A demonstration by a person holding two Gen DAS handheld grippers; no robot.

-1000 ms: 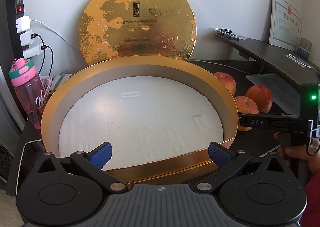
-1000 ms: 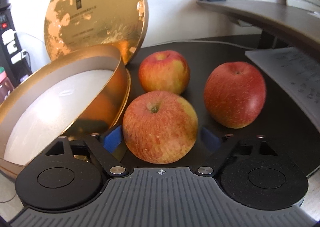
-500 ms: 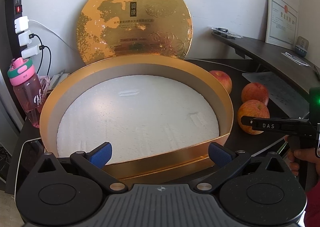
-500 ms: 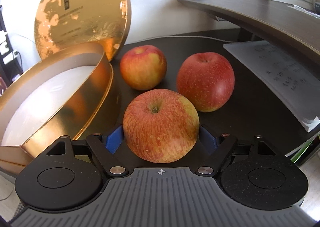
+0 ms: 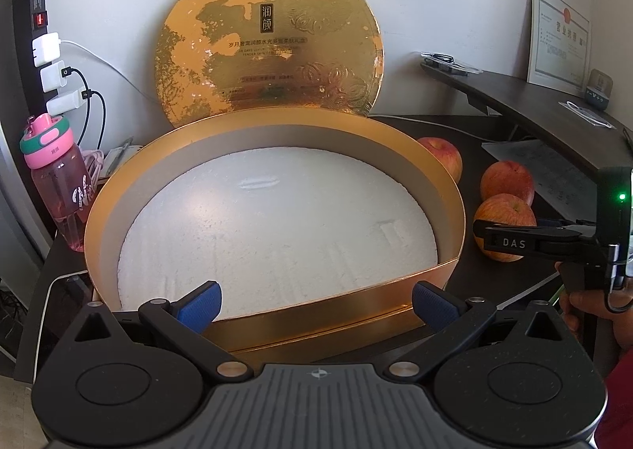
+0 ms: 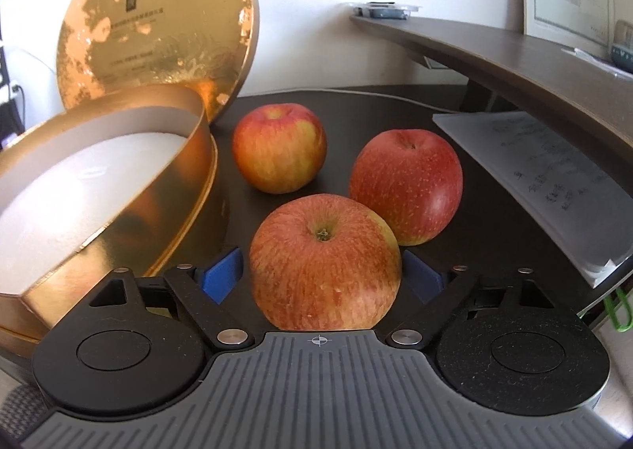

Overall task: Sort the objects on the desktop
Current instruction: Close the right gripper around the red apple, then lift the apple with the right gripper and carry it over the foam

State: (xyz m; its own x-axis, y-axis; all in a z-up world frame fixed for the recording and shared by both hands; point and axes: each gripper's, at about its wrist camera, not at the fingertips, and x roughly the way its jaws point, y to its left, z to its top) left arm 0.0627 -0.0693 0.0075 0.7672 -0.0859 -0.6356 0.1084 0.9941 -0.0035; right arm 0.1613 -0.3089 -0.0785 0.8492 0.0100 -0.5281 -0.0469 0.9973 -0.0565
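A round gold box (image 5: 277, 120) with a white foam floor (image 5: 277, 219) lies open in front of my left gripper (image 5: 316, 300), which is open with its blue pads either side of the near rim. The gold lid (image 5: 269, 49) leans on the wall behind. Right of the box sit three red-yellow apples. My right gripper (image 6: 320, 275) is shut on the nearest apple (image 6: 324, 263), blue pads on both flanks. The other two apples (image 6: 279, 148) (image 6: 407, 184) rest on the dark desk behind it. In the left wrist view the held apple (image 5: 502, 211) sits behind the right gripper's black finger (image 5: 510, 241).
A pink water bottle (image 5: 55, 180) and a power strip with chargers (image 5: 43, 61) stand left of the box. Papers (image 6: 534, 172) lie right of the apples under a curved dark shelf (image 6: 514, 53). A hand (image 5: 585, 302) holds the right gripper.
The right gripper has carried the nearest apple a little to the right, away from the box wall. The left gripper has barely shifted and stays open.
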